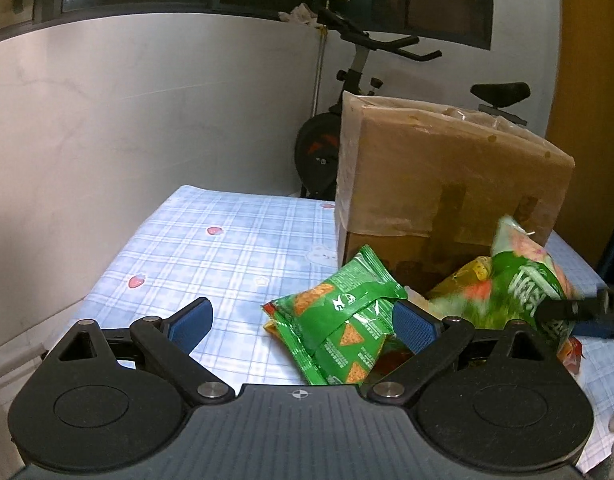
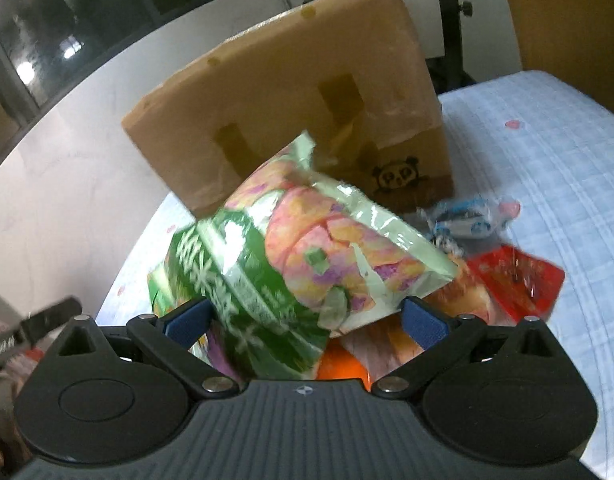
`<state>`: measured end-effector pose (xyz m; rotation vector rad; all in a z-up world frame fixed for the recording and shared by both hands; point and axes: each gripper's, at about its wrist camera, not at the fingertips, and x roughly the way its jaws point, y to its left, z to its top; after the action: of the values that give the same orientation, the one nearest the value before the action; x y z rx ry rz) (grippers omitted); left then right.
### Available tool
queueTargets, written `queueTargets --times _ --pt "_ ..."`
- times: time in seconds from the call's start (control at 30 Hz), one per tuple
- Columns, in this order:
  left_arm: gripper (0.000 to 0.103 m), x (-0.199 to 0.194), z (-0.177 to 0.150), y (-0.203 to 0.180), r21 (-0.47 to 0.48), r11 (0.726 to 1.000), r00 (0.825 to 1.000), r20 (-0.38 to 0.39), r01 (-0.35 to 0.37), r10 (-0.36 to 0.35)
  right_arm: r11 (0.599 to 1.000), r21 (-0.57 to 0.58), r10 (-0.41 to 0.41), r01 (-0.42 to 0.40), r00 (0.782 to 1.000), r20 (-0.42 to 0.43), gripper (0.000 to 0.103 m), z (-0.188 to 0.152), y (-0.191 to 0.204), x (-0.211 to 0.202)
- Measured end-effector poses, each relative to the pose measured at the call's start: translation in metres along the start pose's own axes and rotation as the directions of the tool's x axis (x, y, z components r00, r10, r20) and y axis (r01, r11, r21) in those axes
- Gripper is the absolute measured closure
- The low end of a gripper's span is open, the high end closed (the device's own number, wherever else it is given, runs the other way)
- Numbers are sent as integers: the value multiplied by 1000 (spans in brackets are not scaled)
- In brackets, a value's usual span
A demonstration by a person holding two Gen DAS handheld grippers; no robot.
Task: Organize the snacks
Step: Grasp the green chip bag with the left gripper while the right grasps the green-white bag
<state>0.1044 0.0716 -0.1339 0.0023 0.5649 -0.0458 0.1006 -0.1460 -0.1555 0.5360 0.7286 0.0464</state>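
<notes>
Right wrist view: right gripper (image 2: 303, 320) pinches green-pink snack bag (image 2: 303, 248), lifted clear of pile, probably bound for cardboard box (image 2: 291, 92) behind. Left gripper (image 1: 303, 320) spread, empty, beside green chip packet (image 1: 339, 316) on checked tablecloth (image 1: 211, 256), likely next pick.

A cardboard box (image 1: 447, 184) stands on the table (image 1: 211, 248), toward its far right part. Behind the box and the table stands an exercise bike (image 1: 347, 92), against the wall (image 1: 147, 112). In front of the box lies a heap of snack bags. At the heap's left, a tortilla chip bag (image 1: 339, 316) lies on the table, partly on top of other packets. To its right, a large snack bag (image 2: 291, 256) sits above the heap, between the right gripper's (image 2: 303, 320) fingers. Right of that bag, a small wrapped sweet (image 2: 467, 220) lies just before the box, with a flat packet (image 2: 519, 280) in front of it.
</notes>
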Motion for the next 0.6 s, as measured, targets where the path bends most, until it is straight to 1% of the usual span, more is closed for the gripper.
queueTargets --times 0.13,0.2,0.33,0.4,0.47,0.6 --pt "5 8 -4 -2 5 1000 1000 -19 22 -22 999 -35 -28 29 998 48 0 10 8 6" --pt "5 16 -6 -3 11 1000 999 -36 27 -27 999 -32 -31 33 998 62 0 11 8 9" --pt "5 35 -12 -5 9 999 996 -86 37 -36 999 -23 -28 29 998 62 0 8 3 15" --pt "5 44 -11 -3 -23 999 993 -110 45 -47 999 -41 -21 24 998 65 1 8 4 14" --pt "5 53 -8 -1 -77 996 990 -124 53 -63 998 -59 -16 21 997 80 4 6 4 11" --pt "5 76 0 6 -204 977 986 -144 58 -88 996 -83 -9 17 996 93 8 5 4 9"
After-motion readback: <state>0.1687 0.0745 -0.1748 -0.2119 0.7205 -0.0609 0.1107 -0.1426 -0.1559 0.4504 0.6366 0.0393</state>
